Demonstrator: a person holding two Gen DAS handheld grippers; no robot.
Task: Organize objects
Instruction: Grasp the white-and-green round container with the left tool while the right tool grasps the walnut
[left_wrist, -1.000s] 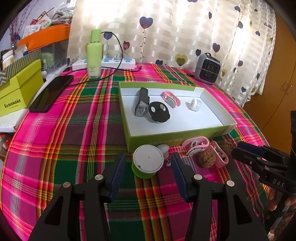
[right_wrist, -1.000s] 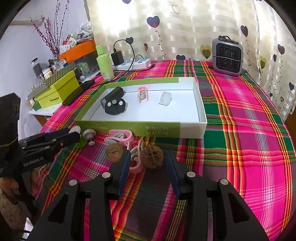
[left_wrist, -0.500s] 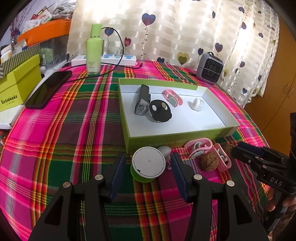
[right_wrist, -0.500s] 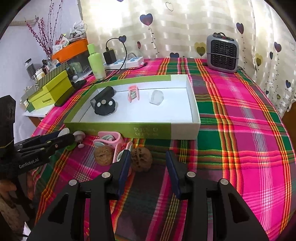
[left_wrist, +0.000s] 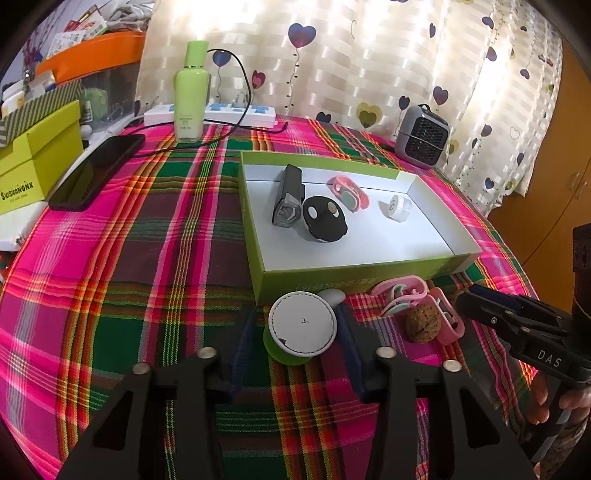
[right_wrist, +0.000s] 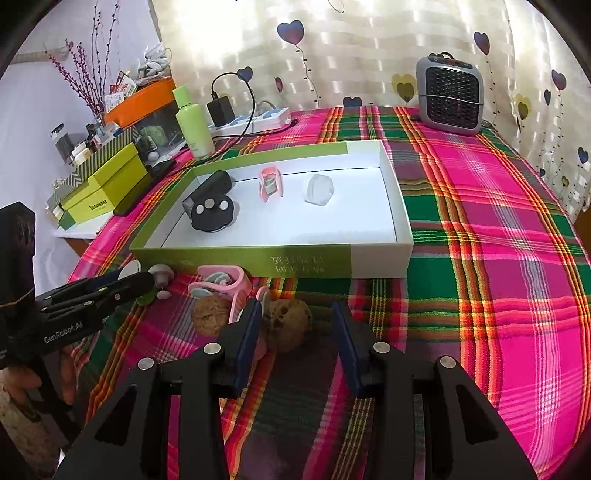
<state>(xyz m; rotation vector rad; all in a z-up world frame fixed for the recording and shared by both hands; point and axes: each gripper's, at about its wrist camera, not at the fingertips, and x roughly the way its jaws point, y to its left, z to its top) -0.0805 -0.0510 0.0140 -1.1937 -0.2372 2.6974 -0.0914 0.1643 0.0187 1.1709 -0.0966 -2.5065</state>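
A round white-topped disc on a green base (left_wrist: 303, 325) lies on the plaid cloth between the fingers of my left gripper (left_wrist: 295, 314). Its jaws are closing; the right pad is at the disc's rim and the left pad stands slightly off. My right gripper (right_wrist: 296, 308) straddles a brown walnut (right_wrist: 290, 325), open, with a gap on the right side. A second walnut (right_wrist: 210, 319) and pink clips (right_wrist: 225, 284) lie just left of it. Behind stands the green-and-white box tray (left_wrist: 351, 275), holding a black torch (left_wrist: 288, 195), a black round piece (left_wrist: 325, 218), a pink clip (left_wrist: 349, 192) and a white roll (left_wrist: 397, 206).
A small white knob (left_wrist: 332, 295) sits against the tray's front wall. At the back stand a green bottle (left_wrist: 190, 92), a power strip (left_wrist: 221, 112) and a grey heater (left_wrist: 421, 136). A phone (left_wrist: 96, 171) and yellow-green boxes (left_wrist: 33, 166) lie at the left.
The left jaws have narrowed around the white-topped disc. The right gripper has edged forward, so the walnut sits further in between its fingers.
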